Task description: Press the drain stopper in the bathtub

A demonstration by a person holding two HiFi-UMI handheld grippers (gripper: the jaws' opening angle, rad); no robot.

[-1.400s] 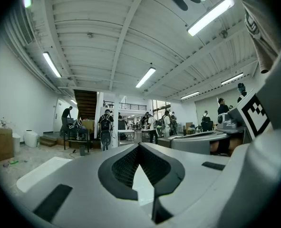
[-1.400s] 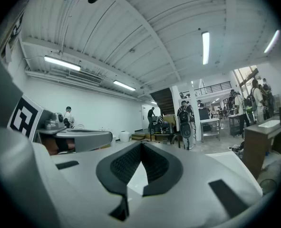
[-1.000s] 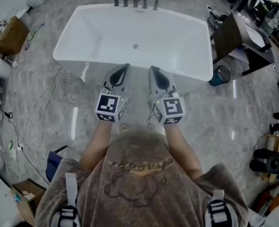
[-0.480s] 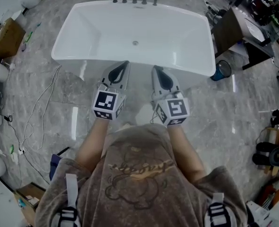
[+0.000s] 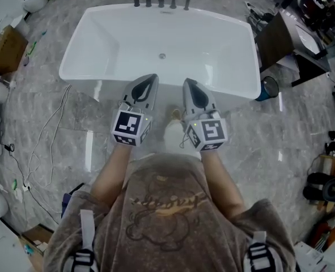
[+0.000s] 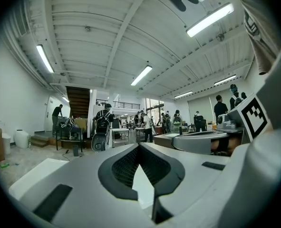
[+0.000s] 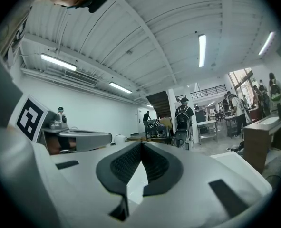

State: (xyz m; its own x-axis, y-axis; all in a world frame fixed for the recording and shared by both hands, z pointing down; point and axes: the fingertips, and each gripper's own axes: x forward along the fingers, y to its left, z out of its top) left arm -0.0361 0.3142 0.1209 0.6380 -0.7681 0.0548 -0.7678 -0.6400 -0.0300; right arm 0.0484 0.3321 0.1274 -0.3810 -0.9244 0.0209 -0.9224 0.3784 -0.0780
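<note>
"Stopper position first, please. Where do you have it?"

"The drain stopper [image 5: 162, 56] is the small round metal disc at about the middle of the bathtub [image 5: 229, 88] floor. It sits in line with the taps [image 5: 161, 3] on the far side. I'm working from outside the tub. My left gripper [image 5: 151, 78] and right gripper [image 5: 188, 83] hang side by side over the near rim, well short of the disc."

"And the claws?"

"Both are closed, tip against tip, with nothing between them. Each gripper's own view shows only the workshop hall beyond the meeting pads. Closed suits me, since I judge this a push and not a pinch."

"How do you expect it to behave?"

"My guess is a rigid, sprung cap that is small, hard, smooth and probably slick. It looks almost flush with the floor, so there's no edge worth grabbing. I would bring one closed tip straight down on the centre of the disc. If I land off centre, the tip could skid onto the glossy tub floor. It should need a short, firm press until it gives, not real weight. The reach is the awkward part, because I must lean over the rim and well down inside."
</note>
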